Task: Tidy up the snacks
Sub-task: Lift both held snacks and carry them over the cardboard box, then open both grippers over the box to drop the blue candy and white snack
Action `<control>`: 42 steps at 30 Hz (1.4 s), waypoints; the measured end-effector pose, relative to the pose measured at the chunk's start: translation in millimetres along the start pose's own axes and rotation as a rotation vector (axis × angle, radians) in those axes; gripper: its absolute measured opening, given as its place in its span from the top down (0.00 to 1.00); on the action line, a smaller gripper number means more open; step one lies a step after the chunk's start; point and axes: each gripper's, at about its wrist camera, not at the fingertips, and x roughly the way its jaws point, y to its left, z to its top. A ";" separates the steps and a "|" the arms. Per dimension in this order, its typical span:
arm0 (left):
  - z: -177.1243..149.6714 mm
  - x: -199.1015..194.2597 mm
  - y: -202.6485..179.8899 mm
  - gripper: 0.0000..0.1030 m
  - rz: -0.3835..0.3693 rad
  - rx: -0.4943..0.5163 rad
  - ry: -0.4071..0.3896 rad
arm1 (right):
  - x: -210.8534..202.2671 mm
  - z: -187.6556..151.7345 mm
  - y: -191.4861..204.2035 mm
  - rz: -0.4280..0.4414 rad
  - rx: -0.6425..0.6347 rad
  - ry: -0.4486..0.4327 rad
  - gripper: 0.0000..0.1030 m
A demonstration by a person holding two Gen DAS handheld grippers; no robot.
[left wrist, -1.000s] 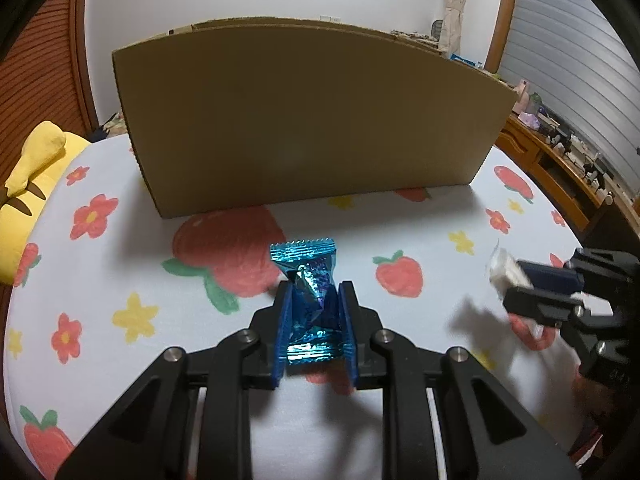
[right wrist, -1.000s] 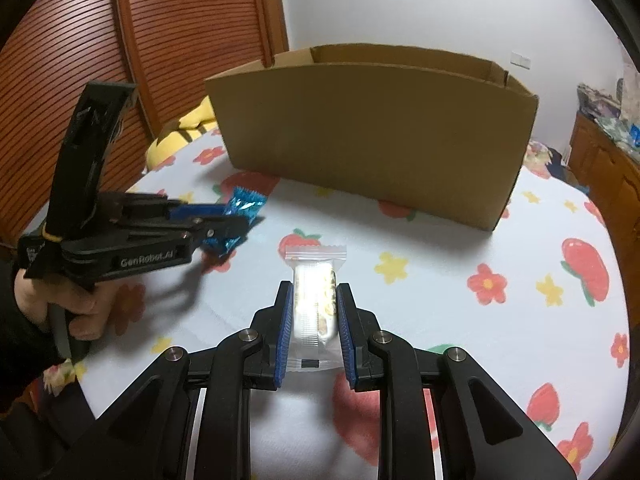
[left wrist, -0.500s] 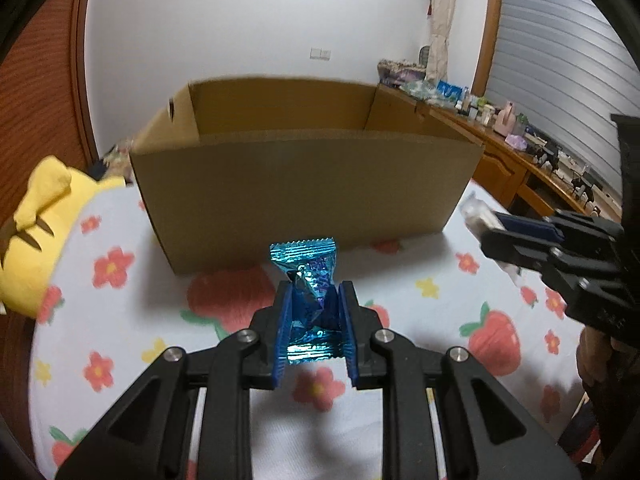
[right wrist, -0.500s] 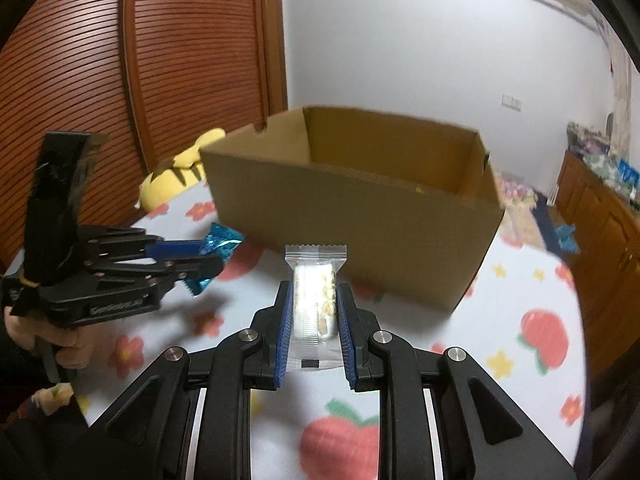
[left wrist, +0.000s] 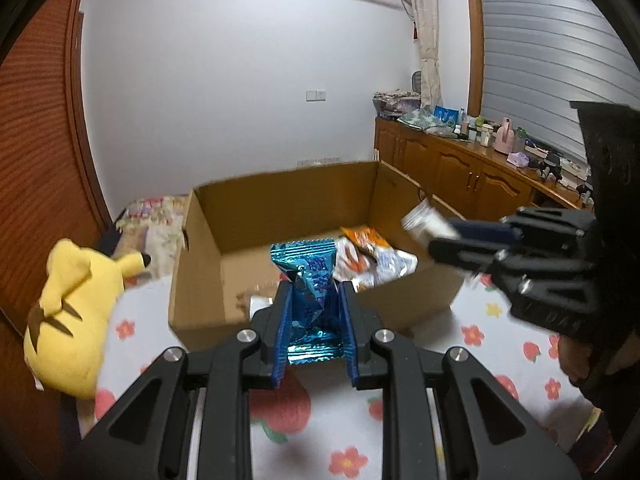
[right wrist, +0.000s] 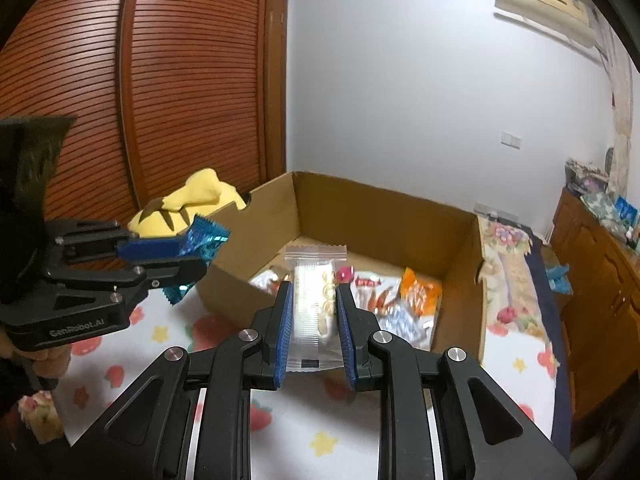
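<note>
My left gripper [left wrist: 314, 292] is shut on a shiny blue foil snack packet [left wrist: 310, 280], held above the table just short of the near wall of an open cardboard box [left wrist: 200, 316]. My right gripper [right wrist: 312, 292] is shut on a clear packet of pale biscuits [right wrist: 310, 304], also raised in front of the box [right wrist: 460, 320]. Several snack packets [right wrist: 400, 300] lie on the box floor, orange, red and silver. Each gripper shows in the other's view: the right gripper [left wrist: 424, 236] at the right, the left gripper [right wrist: 188, 256] at the left with the blue packet [right wrist: 204, 240].
The box stands on a table with a white cloth [left wrist: 340, 440] printed with strawberries and flowers. A yellow plush toy [left wrist: 76, 300] sits left of the box. A wooden sideboard [left wrist: 460, 172] with clutter runs along the right wall. A slatted wooden door [right wrist: 180, 80] is behind.
Both grippers have risen with their packets. The box's inside and the snacks in it have come into view, where before only its outer wall showed.
</note>
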 end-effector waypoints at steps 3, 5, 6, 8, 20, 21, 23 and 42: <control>12.1 6.3 1.0 0.80 0.011 0.019 -0.005 | 11.8 7.1 -2.0 0.007 -0.002 0.004 0.81; 19.2 13.2 2.8 0.80 0.012 0.022 0.002 | 17.3 10.9 -4.0 0.022 0.010 0.010 0.81; 20.2 15.6 3.7 0.80 0.015 0.021 0.002 | 19.1 12.6 -4.8 0.025 0.013 0.011 0.81; 23.2 22.2 6.3 0.80 0.018 0.015 0.008 | 24.2 17.1 -7.1 0.031 0.019 0.016 0.81; 48.5 64.6 15.5 0.80 0.031 0.023 0.073 | 56.5 38.4 -42.6 -0.019 0.024 0.086 0.81; 51.1 67.3 15.2 0.80 0.032 0.025 0.077 | 59.7 40.0 -47.4 -0.027 0.027 0.094 0.81; 56.0 75.2 17.4 0.80 0.044 0.030 0.089 | 65.0 42.9 -54.0 -0.045 0.027 0.106 0.81; 60.7 109.0 32.3 0.68 0.085 0.005 0.138 | 85.7 33.8 -74.3 -0.094 0.064 0.185 0.76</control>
